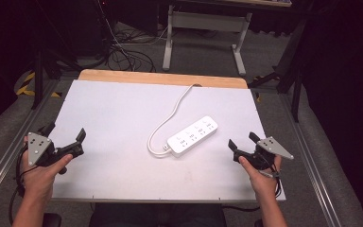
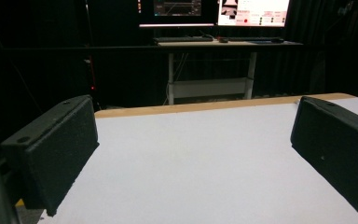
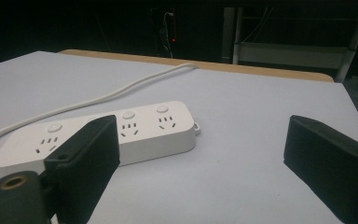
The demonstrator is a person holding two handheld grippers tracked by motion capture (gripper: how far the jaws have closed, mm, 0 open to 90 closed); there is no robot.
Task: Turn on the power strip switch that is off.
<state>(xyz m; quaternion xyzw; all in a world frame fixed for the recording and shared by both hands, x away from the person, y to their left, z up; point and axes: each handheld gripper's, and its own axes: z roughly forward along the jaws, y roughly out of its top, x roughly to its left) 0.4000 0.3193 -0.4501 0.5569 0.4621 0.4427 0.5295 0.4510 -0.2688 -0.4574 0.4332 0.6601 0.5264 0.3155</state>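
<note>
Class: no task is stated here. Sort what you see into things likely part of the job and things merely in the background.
Likely the job:
power strip
its cord
left hand-held gripper, open
right hand-held gripper, open

Background:
desk
monitors
floor cables

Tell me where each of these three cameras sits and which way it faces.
High view: above the near side, looking down on the white table, power strip, both hands.
Left gripper view: on the left gripper, facing the far desk; open jaws.
Right gripper view: on the right gripper, facing the strip; open jaws.
Shared by high and right gripper views: the strip.
</note>
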